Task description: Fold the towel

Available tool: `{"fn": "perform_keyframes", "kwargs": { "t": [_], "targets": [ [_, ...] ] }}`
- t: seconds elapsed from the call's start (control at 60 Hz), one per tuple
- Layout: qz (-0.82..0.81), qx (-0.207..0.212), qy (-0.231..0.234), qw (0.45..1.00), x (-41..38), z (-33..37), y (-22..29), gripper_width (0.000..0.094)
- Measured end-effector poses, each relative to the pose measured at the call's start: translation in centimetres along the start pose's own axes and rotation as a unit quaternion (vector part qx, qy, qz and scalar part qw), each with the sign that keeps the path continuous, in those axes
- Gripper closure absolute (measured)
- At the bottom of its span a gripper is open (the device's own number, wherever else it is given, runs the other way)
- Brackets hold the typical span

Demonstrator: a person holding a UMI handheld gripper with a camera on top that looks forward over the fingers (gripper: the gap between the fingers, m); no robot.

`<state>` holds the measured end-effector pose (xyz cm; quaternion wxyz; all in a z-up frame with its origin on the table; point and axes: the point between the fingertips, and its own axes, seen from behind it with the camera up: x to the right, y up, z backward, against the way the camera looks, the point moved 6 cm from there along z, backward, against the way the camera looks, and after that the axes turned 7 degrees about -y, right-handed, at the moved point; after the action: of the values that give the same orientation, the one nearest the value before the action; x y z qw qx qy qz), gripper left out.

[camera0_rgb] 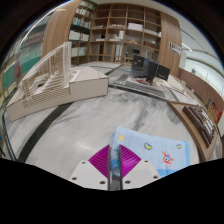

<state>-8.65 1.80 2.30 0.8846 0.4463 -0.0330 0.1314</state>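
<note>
A light blue towel [158, 150] with small coloured prints lies on the grey marbled table [90, 125], just ahead and to the right of the fingers. My gripper [113, 165] has its magenta pads [101, 160] close together, and a thin fold of the towel's edge [115, 158] runs up between them. Both pads press on this fold. The rest of the towel spreads flat to the right beyond the fingers.
A white wire rack or tray [55, 85] stands on the table at the far left. Wooden bookshelves [120, 30] line the back wall. A desk with a dark monitor [150, 68] and a wooden bench stand at the right.
</note>
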Motion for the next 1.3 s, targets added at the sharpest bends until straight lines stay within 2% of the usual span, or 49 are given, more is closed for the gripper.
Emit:
{"fn": "perform_keyframes", "kwargs": {
  "t": [0.133, 0.233, 0.383, 0.433, 0.533, 0.65, 0.7, 0.817, 0.917, 0.933, 0.95, 0.967, 0.983, 1.083, 1.1, 1.133, 1.3],
  "targets": [
    [0.016, 0.002, -0.015, 1.000, 0.0, -0.2, 0.2, 0.0896],
    [0.022, 0.009, -0.020, 1.000, -0.1, -0.3, 0.3, 0.0913],
    [-0.069, 0.001, 0.007, 0.998, 0.9, 0.2, 0.7, 0.0931],
    [-0.096, 0.015, 0.000, 0.995, 2.1, 0.9, 1.8, 0.0931],
    [-0.118, 0.067, -0.014, 0.991, 6.5, 3.4, 5.2, 0.0931],
    [-0.140, 0.088, -0.059, 0.984, 12.9, 5.1, 5.7, 0.0932],
    [-0.145, 0.076, -0.077, 0.984, 15.4, 4.7, 4.1, 0.0930],
    [-0.161, 0.013, -0.095, 0.982, 18.6, 2.6, -1.0, 0.0922],
    [-0.165, 0.012, -0.091, 0.982, 20.1, 2.1, -2.2, 0.0895],
    [-0.161, 0.011, -0.089, 0.983, 20.3, 2.0, -2.2, 0.0875],
    [-0.155, 0.009, -0.087, 0.984, 20.3, 2.0, -2.2, 0.0802],
    [-0.149, 0.006, -0.086, 0.985, 20.3, 2.0, -2.4, 0.0767],
    [-0.144, 0.003, -0.087, 0.986, 20.5, 2.0, -2.5, 0.0682],
    [-0.134, 0.023, -0.095, 0.986, 21.5, 2.8, -2.0, 0.0036],
    [-0.134, 0.024, -0.093, 0.986, 21.6, 3.0, -2.0, 0.0092],
    [-0.134, 0.025, -0.089, 0.987, 21.7, 3.6, -2.1, 0.0124],
    [-0.136, 0.050, -0.082, 0.986, 21.4, 9.0, -2.1, 0.0104]
  ]
}}
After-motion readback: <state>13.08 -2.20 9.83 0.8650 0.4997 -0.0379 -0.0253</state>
